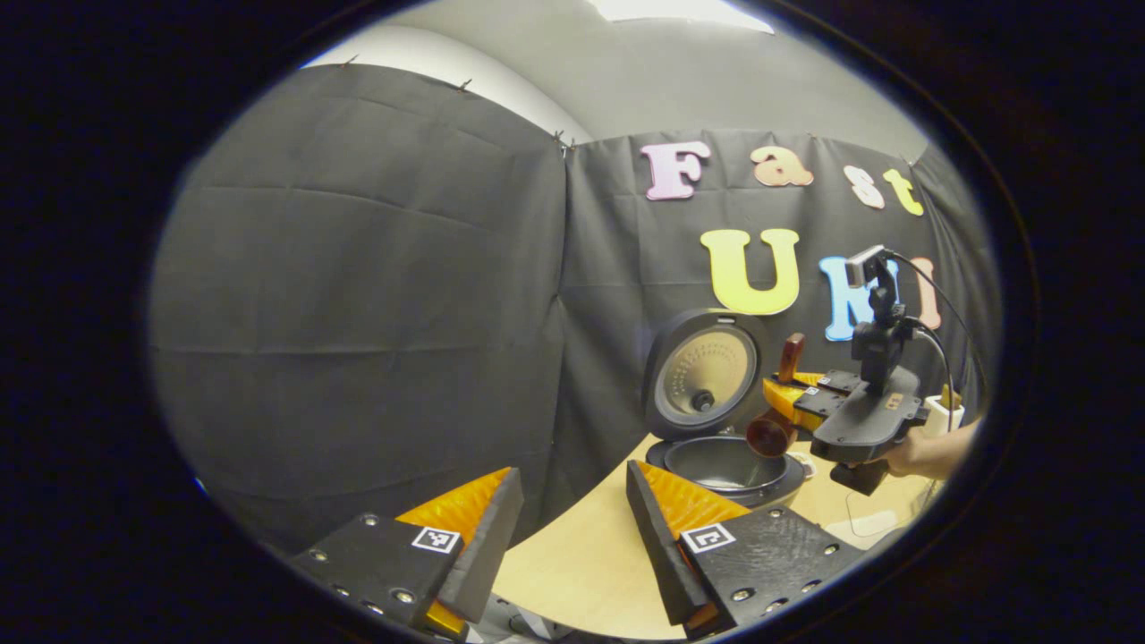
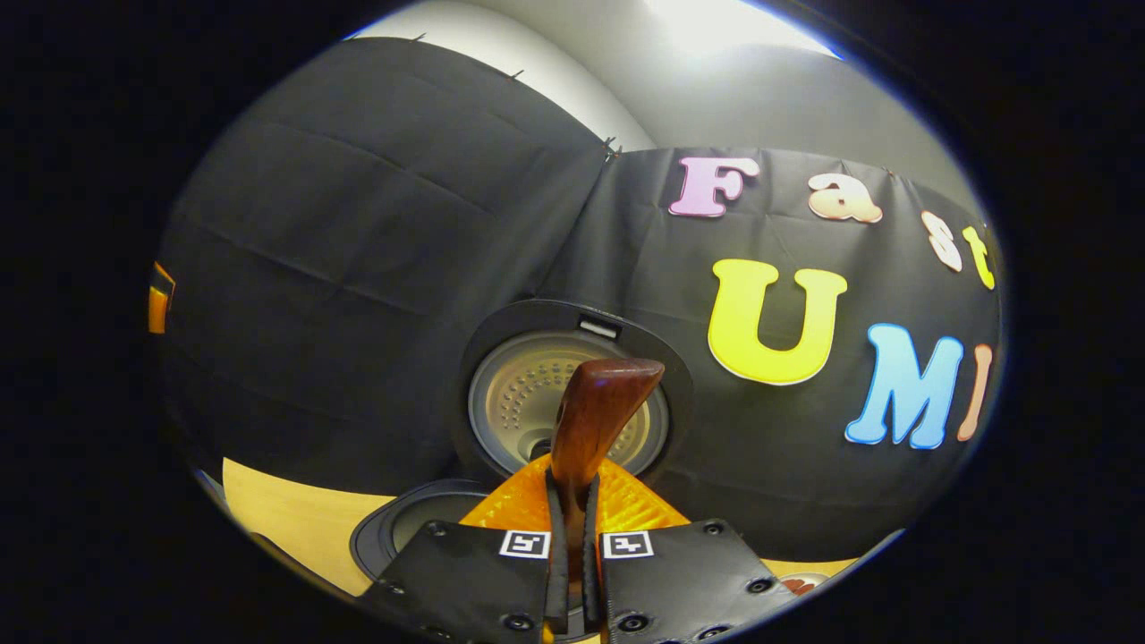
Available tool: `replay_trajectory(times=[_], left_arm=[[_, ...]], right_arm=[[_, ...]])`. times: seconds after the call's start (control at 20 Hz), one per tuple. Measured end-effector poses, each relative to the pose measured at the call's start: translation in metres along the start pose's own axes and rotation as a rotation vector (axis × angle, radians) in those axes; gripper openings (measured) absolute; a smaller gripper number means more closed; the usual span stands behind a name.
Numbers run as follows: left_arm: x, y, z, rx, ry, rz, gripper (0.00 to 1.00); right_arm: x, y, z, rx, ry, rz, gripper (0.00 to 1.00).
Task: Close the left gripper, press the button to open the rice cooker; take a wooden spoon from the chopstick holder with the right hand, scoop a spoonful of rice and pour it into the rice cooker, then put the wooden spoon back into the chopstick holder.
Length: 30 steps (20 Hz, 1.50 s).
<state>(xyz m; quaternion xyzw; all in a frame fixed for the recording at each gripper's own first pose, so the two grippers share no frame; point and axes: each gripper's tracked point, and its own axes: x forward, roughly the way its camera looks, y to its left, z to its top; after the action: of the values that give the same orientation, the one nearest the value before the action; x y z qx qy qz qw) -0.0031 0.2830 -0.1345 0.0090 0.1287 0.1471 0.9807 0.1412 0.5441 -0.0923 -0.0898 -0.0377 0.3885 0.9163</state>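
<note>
The rice cooker stands with its lid (image 1: pixel 707 371) raised and its dark inner pot (image 1: pixel 725 465) exposed. My right gripper (image 1: pixel 785 398), held by a hand (image 1: pixel 921 452), hovers just above the pot's right rim, shut on a brown wooden spoon (image 1: pixel 771 436). The spoon's bowl hangs low over the pot and its handle end points up. In the right gripper view, my right gripper (image 2: pixel 572 537) clamps the wooden spoon (image 2: pixel 595 411) in front of the lid (image 2: pixel 510 402), with the pot (image 2: pixel 416 528) below. My left gripper (image 1: pixel 572 528) is open over the table, left of the cooker, holding nothing.
A white chopstick holder (image 1: pixel 944 413) stands on the light wooden table (image 1: pixel 590 563) behind the right hand. Cables trail from the right gripper's camera mount (image 1: pixel 881 295). Black cloth walls close in the back and left.
</note>
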Motion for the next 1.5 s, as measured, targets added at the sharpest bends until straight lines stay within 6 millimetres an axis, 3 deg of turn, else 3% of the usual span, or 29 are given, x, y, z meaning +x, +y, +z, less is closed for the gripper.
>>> replay_trajectory(times=[0.1, 0.3, 0.6, 0.75, 1.1, 1.5], left_arm=[[0.001, -0.001, 0.002, -0.001, -0.004, -0.003, 0.73], [0.006, -0.010, 0.010, -0.011, -0.025, -0.018, 0.73], [0.017, -0.033, 0.020, -0.023, -0.054, -0.066, 0.73], [0.025, -0.047, 0.025, -0.017, -0.068, -0.095, 0.73], [0.046, -0.095, 0.044, -0.006, -0.105, -0.181, 0.73], [0.058, -0.158, 0.066, 0.003, -0.144, -0.275, 0.73]], right_arm=[[-0.002, 0.000, -0.001, 0.035, 0.016, 0.014, 0.07], [-0.007, -0.011, -0.013, 0.269, 0.140, 0.004, 0.07], [-0.032, -0.044, 0.000, 0.617, 0.188, -0.062, 0.08], [-0.054, -0.073, 0.000, 0.695, 0.194, -0.120, 0.08], [-0.120, -0.154, -0.029, 0.702, 0.220, -0.314, 0.08], [-0.210, -0.249, -0.047, 0.671, 0.222, -0.534, 0.08]])
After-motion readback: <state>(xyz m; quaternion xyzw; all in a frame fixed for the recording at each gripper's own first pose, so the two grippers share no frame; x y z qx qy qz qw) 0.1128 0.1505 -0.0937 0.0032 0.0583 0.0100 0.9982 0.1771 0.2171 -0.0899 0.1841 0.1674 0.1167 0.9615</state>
